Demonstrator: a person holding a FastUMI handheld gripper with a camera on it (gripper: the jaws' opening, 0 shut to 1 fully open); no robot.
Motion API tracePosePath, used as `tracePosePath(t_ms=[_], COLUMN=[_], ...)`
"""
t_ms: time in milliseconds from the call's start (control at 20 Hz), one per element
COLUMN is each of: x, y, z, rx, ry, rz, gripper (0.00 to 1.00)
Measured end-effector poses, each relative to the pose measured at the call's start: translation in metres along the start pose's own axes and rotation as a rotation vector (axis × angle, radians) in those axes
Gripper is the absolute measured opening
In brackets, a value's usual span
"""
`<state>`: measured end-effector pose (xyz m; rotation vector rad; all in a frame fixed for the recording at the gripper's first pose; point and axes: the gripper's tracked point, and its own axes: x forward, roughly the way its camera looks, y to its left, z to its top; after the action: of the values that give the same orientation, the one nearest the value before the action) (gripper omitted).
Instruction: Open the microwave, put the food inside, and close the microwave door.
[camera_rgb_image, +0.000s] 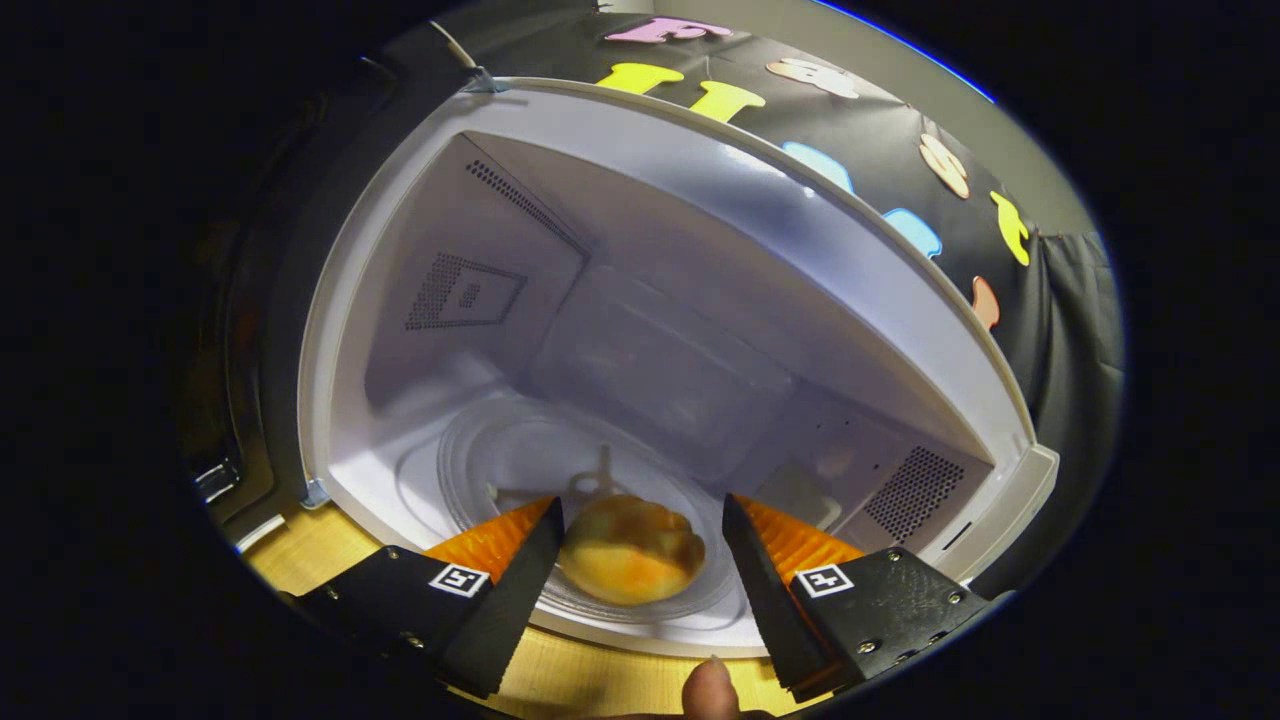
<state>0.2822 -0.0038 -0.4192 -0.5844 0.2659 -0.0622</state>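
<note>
Black cloth booth wall (1060, 300) hanging behind, pale wooden table (600, 685) lying underneath. Claw (640, 520) standing open at the mouth of the microwave (700, 200), fingers (515, 590) spread apart, not pressing on anything. Resting between the fingertips: the food (630, 550), a rounded yellow-orange piece with a browner top, close to the left finger, clear of the right one. Lying on the glass turntable (500, 460) at its near edge, inside the white cavity. Showing just beyond the food: the turntable's hub. Farther in, perforated vent patches sitting on the left wall and low on the right wall. Swung open at the left, the dark microwave door (250, 350). Poking in at the near edge of the table, below the claw: a fingertip (712, 690) of the person.
</note>
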Motion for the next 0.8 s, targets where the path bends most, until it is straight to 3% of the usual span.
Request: tracePosePath(t_ms=[400, 800], x=[-0.043, -0.199], y=[0.004, 0.007], z=[0.028, 0.062], rx=[0.079, 0.183], ry=[-0.062, -0.205], rz=[0.128, 0.379], gripper=[0.96, 0.96])
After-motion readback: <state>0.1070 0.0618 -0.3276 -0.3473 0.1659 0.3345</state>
